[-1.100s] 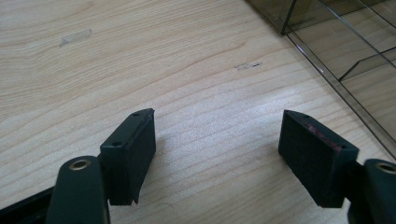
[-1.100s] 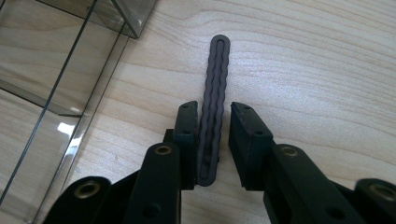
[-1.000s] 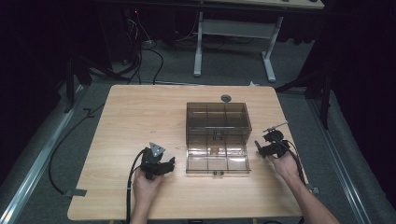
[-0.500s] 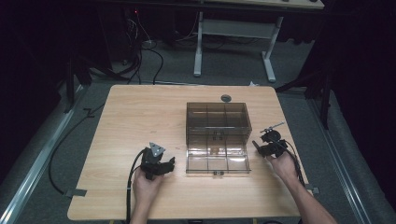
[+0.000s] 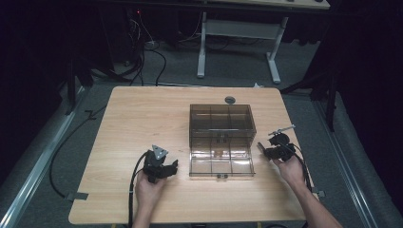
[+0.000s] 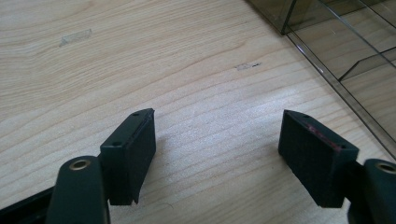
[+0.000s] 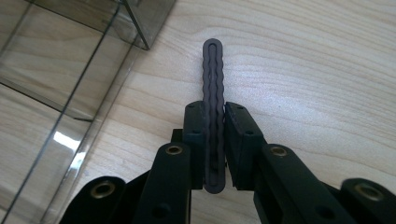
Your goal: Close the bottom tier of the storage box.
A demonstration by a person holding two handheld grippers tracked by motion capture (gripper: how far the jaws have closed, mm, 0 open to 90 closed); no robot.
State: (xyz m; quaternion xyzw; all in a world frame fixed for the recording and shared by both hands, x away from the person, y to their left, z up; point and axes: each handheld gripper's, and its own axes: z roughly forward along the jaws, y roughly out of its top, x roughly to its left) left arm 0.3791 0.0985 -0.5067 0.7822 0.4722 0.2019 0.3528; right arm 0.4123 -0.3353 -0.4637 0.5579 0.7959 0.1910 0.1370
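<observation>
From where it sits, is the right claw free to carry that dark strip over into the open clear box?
Probably yes. The right claw is shut on the dark wavy strip, the clear box lies open right beside it, and only bare table lies between them.

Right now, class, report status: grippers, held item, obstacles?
Left gripper open, idle. Right gripper just closed on dark ridged strip. Clear compartment box between them; nothing blocking.

high: above, looking down | gripper views: close, low | shared: clear box (image 5: 222,140), table (image 5: 138,118)
</observation>
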